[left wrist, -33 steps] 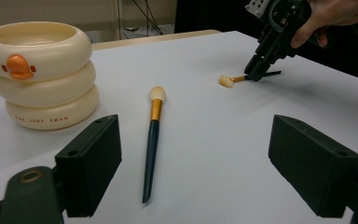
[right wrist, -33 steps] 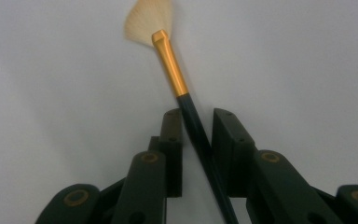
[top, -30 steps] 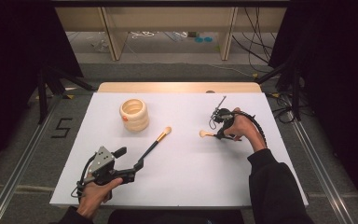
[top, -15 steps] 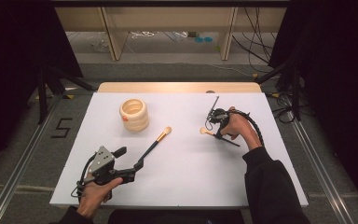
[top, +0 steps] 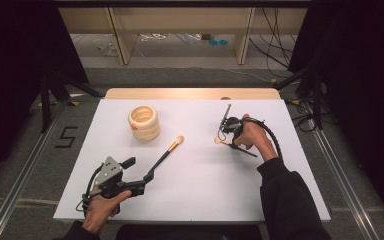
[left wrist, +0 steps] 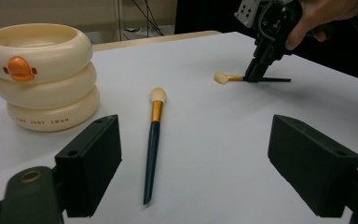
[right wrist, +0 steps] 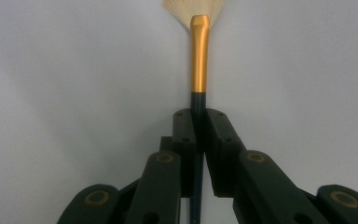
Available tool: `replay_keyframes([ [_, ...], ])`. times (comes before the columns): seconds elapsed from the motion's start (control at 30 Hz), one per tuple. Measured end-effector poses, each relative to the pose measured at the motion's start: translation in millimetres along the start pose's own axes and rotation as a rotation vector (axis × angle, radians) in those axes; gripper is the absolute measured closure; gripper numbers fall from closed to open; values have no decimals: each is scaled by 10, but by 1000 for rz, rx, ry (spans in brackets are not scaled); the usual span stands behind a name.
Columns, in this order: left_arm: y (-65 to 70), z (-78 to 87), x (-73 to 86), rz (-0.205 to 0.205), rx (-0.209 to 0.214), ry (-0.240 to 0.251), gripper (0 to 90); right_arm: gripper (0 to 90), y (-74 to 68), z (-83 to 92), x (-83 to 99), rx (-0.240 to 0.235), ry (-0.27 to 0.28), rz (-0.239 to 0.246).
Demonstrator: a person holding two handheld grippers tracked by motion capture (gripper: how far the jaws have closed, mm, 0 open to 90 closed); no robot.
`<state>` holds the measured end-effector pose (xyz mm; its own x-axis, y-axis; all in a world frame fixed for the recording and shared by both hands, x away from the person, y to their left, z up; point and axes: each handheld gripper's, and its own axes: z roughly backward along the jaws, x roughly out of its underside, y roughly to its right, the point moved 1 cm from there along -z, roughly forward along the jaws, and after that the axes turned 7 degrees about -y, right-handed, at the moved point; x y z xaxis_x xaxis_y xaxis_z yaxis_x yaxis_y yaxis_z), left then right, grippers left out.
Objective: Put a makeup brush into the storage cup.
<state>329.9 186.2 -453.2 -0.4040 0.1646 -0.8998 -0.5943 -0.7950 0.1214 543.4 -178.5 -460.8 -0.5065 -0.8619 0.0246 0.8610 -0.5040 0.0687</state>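
Gripping small brush [right wrist: 199, 56] by handle, right tongs [right wrist: 199, 122] clenched on white counter [top: 205, 185]; left tongs [left wrist: 196, 163] released, near long brush [left wrist: 153, 140]

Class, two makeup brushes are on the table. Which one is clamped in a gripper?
The shorter brush on the right, pinched at its dark handle by the right gripper. The longer brush lies free ahead of the open left gripper.

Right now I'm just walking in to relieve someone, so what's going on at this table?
A person works two handheld grippers over a white table. The right gripper has its jaws shut on a small brush, low at the tabletop. The left gripper sits open near the table's front edge, aimed at a longer brush lying loose. A cream ringed holder stands beyond.
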Motion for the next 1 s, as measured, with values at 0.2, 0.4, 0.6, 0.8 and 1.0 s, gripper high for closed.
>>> replay_keyframes([
  [0.2, -6, 7, 1, 3, -3, -1, 170, 830, 56, 136, 44, -17, 135, -1],
  [0.4, -3, 7, 1, 5, -1, 0, 170, 830, 92, 275, 105, -36, 284, -26],
  [0.6, -4, 3, 2, 4, -3, 0, 169, 830, 58, 438, 165, -92, 445, -31],
  [0.8, 0, 5, 1, 10, 7, -6, 170, 830, -88, 551, 157, -148, 568, 8],
  [1.0, 3, 4, 3, 9, 11, -11, 170, 830, -317, 556, 102, -177, 676, 21],
])
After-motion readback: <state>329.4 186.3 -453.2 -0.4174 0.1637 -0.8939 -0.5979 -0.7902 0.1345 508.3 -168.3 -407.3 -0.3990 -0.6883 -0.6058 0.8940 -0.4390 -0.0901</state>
